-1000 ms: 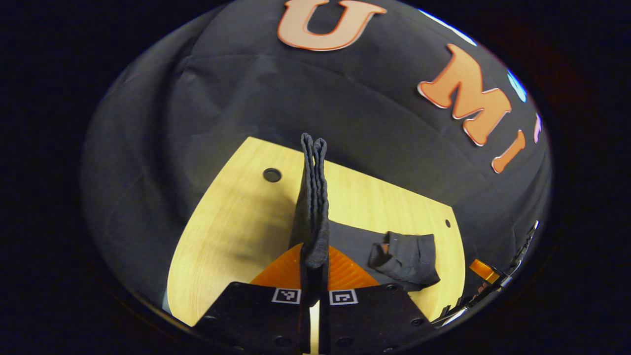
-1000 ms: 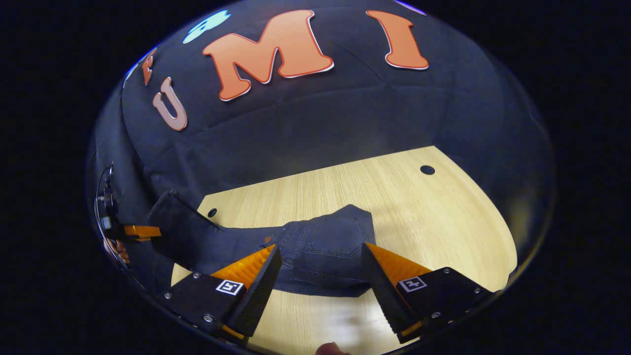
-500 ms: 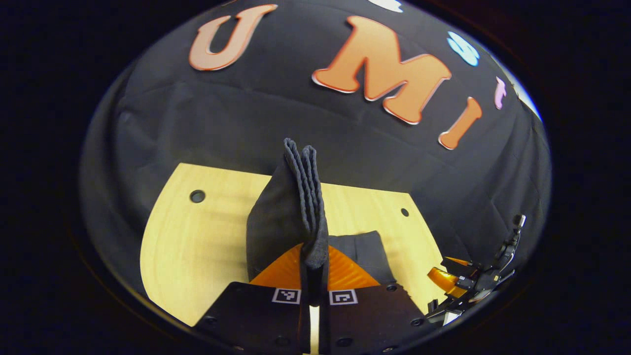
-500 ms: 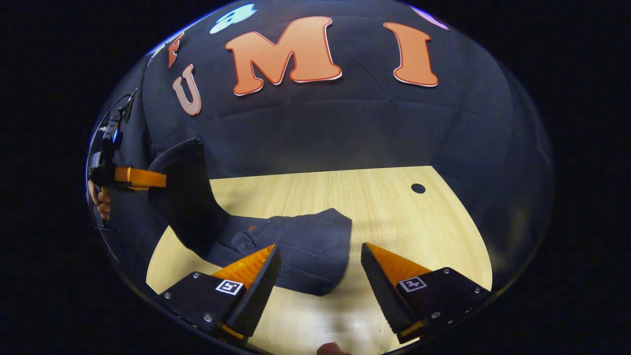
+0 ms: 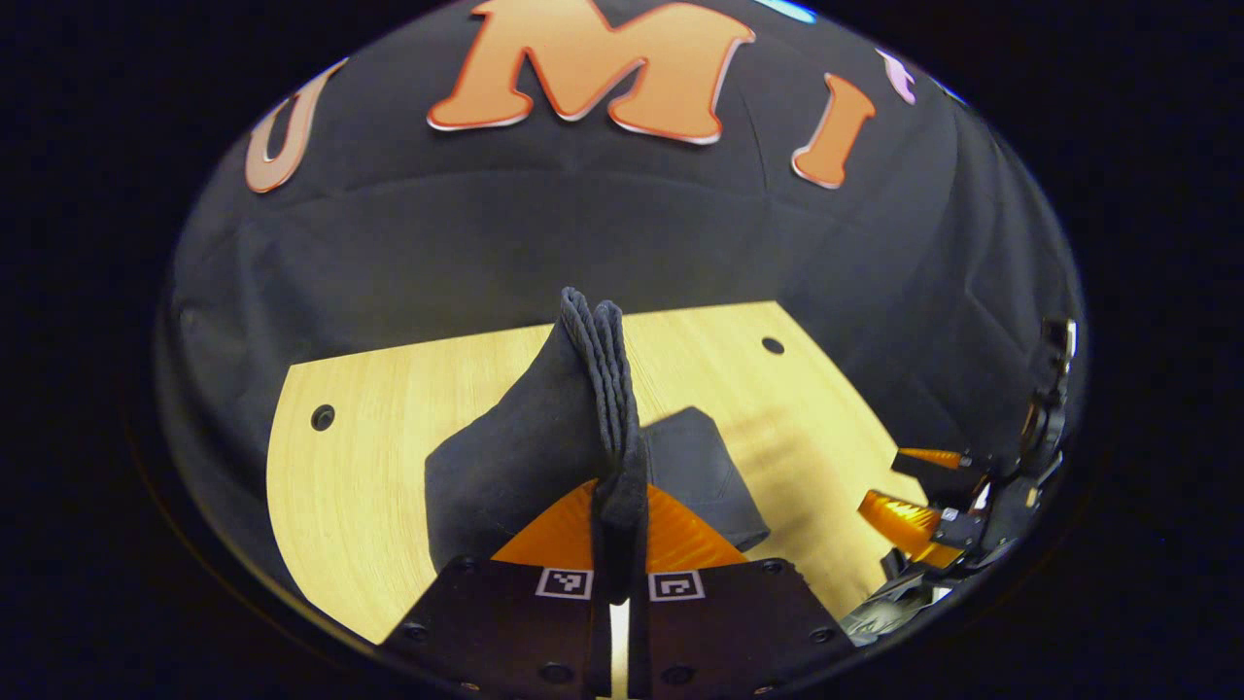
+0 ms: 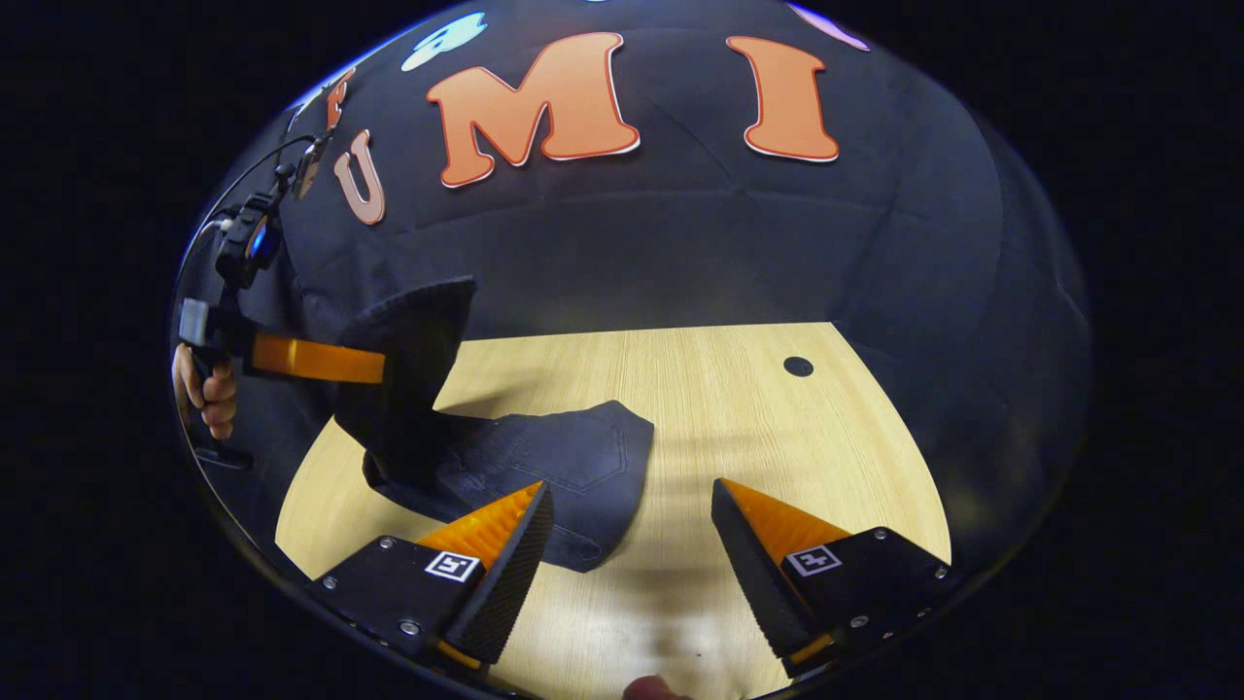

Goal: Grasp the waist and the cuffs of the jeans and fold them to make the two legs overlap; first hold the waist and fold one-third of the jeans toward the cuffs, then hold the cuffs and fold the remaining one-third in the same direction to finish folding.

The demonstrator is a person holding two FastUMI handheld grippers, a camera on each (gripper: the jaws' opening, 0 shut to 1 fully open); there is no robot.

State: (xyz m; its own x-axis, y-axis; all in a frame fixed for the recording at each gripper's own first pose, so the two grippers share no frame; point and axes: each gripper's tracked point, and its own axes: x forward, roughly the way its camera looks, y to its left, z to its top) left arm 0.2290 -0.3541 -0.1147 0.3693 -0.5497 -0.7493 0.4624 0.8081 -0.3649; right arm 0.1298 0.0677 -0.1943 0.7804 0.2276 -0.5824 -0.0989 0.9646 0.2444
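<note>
The dark denim jeans (image 6: 544, 467) lie partly folded on the pale wooden table (image 6: 777, 437); their cuff end stands lifted above it, pinched between the closed fingers of the left gripper (image 5: 620, 544). The right gripper (image 6: 622, 544) hovers wide open and empty above the table, near the jeans' pocket side.

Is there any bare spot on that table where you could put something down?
Yes. The wooden table is bare to the right of the jeans, out to the small round hole. It is crowded on the left, where the left gripper lifts the cloth.
</note>
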